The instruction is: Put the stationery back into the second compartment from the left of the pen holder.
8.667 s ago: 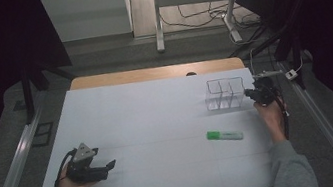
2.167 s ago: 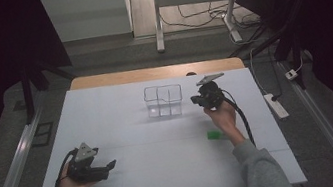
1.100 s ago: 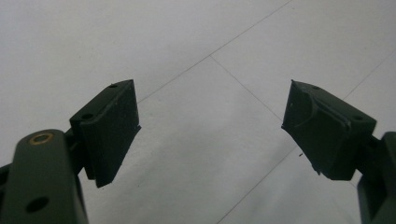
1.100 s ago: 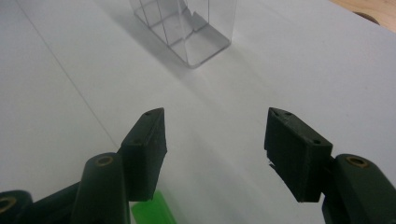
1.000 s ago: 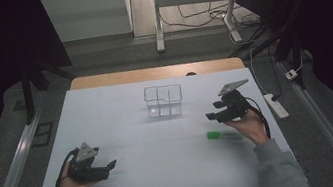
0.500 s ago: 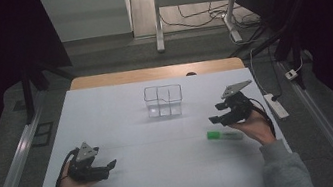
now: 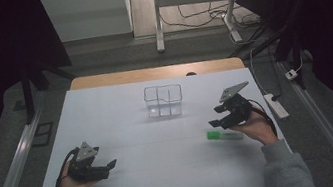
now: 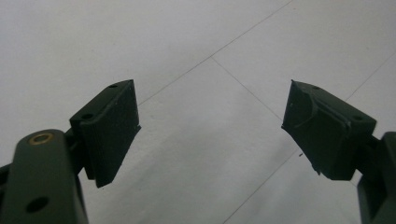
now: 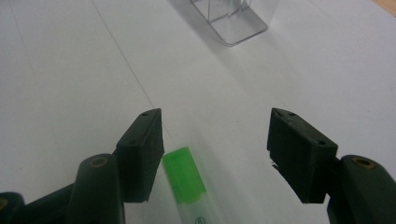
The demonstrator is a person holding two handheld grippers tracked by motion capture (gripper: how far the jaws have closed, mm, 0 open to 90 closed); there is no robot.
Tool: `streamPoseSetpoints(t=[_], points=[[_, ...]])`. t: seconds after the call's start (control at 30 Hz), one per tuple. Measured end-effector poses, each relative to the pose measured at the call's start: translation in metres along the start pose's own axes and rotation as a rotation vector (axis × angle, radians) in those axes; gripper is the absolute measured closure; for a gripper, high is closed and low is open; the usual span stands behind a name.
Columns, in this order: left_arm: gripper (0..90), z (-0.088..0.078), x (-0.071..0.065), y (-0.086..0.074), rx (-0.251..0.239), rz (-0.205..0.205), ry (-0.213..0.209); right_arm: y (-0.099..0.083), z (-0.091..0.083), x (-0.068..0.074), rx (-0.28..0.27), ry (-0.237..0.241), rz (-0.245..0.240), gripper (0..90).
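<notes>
white paper covers the tabletop (image 7: 167, 174), ruled with faint lines, with a dark room and trailing cables beyond its far edge. since a couple of seconds ago the right gripper (image 7: 220, 116) has left the clear divided container (image 7: 163, 101), which now stands alone near the middle of the far half, well away from the right-hand edge where it stood earlier. that gripper has swung back to the person's right and come down over the green highlighter (image 7: 224, 135), which lies flat on the paper in the same spot as before. in the right gripper view the jaws stand wide apart and empty — the highlighter's green cap (image 9: 184, 175) lies between them, close against the left-hand jaw, with a broad gap to the other, and the container (image 9: 232, 18) shows farther off, well apart. so the container looks placed and the work has turned to the highlighter: the likely step in hand is lining up for a grasp, and the pen sits off-centre, so a small sideways shift before closing would probably give a squarer hold. the left gripper (image 7: 108, 165) has kept to its place at the near left, resting low by the hand, its jaws (image 8: 210, 135) spread wide over bare paper and holding nothing.
</notes>
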State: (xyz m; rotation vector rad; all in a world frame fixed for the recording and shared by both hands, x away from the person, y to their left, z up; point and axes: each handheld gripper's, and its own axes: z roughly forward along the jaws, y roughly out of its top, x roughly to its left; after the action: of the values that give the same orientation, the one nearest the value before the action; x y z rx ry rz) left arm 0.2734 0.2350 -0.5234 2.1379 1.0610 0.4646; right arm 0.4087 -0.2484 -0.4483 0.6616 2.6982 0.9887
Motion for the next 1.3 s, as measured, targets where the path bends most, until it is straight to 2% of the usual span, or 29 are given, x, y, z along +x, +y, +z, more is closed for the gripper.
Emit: streamPoseSetpoints(t=[0.4, 0.7, 0.9, 1.3], points=[[18.1, 0.0, 0.0, 0.001, 0.003, 0.004, 0.001, 0.0, 0.01, 0.008, 0.103, 0.035, -0.082, 36.1], [18.1, -0.001, -0.001, 0.001, -0.002, 0.003, 0.0, -0.003, 0.025, 0.01, 0.195, 0.05, -0.102, 33.7], [18.1, -0.001, -0.001, 0.001, -0.002, 0.004, -0.001, -0.006, 0.038, 0.013, 0.271, 0.058, -0.139, 33.4], [18.0, -0.002, -0.001, 0.0, -0.001, 0.005, 0.0, -0.011, 0.05, 0.014, 0.344, 0.061, -0.17, 36.8]])
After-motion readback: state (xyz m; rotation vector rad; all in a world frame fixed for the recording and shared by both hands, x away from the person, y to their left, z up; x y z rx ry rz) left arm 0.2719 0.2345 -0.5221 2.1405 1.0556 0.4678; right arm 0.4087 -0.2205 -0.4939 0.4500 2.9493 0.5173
